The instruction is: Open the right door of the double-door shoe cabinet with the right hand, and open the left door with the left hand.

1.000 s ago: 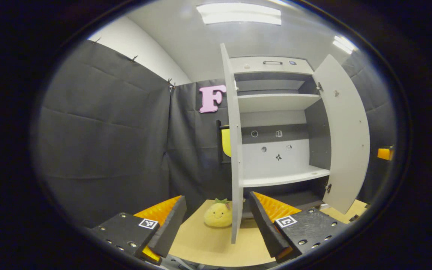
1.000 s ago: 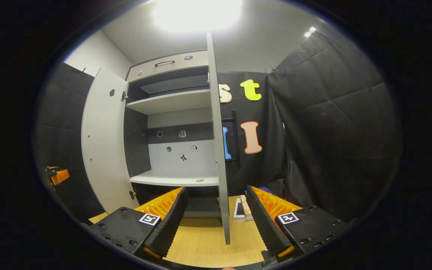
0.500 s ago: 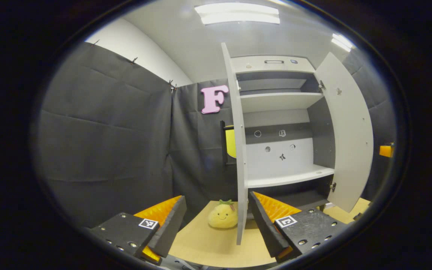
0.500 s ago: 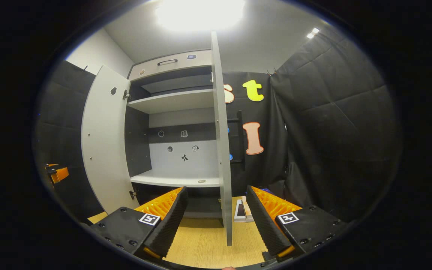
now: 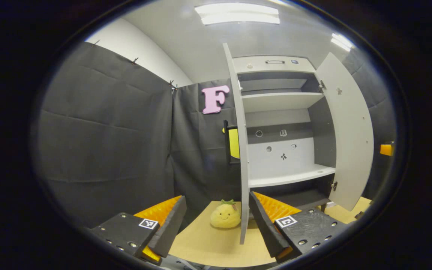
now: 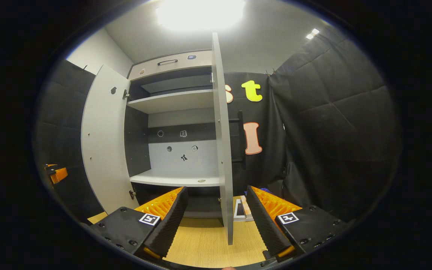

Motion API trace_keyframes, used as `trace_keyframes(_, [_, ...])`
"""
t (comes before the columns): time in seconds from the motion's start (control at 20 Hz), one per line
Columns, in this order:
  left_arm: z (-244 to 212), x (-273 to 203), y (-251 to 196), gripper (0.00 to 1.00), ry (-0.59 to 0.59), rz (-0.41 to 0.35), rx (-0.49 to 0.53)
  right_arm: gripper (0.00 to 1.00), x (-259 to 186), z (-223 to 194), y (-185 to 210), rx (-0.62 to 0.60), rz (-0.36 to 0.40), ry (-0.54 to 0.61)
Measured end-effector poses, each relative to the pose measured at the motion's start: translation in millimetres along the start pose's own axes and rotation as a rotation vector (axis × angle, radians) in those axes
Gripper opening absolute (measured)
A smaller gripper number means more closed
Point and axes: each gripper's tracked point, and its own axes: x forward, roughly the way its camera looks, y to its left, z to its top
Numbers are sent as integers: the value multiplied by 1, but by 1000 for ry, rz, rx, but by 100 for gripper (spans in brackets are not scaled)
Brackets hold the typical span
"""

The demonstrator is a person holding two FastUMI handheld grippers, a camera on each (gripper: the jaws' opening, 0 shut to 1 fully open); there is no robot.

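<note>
Both cabinet doors stand swung out, each edge-on between a spread, empty gripper.

Left gripper view: the left gripper (image 5: 216, 225) is wide open and holds nothing; the left door (image 5: 243, 161) shows edge-on just inside its right finger, above the table's (image 5: 208, 243) near edge, with a plush toy (image 5: 225, 216) beside it and the cabinet (image 5: 283, 123) shelves bare. Right gripper view: the right gripper (image 6: 216, 223) is equally wide and empty, the right door (image 6: 225, 150) edge-on between its fingers. Both doors look like stiff, light, smooth boards on hinges; the free vertical edge seems the best hold, since flat faces would likely slip.
</note>
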Motion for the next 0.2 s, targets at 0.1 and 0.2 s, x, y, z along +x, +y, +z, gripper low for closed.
trace_keyframes(0.1, [-2, 0, 0, 99, 3, -1, 4, 98, 0, -2, 2, 2, 2, 5])
trace_keyframes(0.2, [-2, 1, -2, 99, 4, -7, 9, 98, -1, -3, 4, 3, 2, 6])
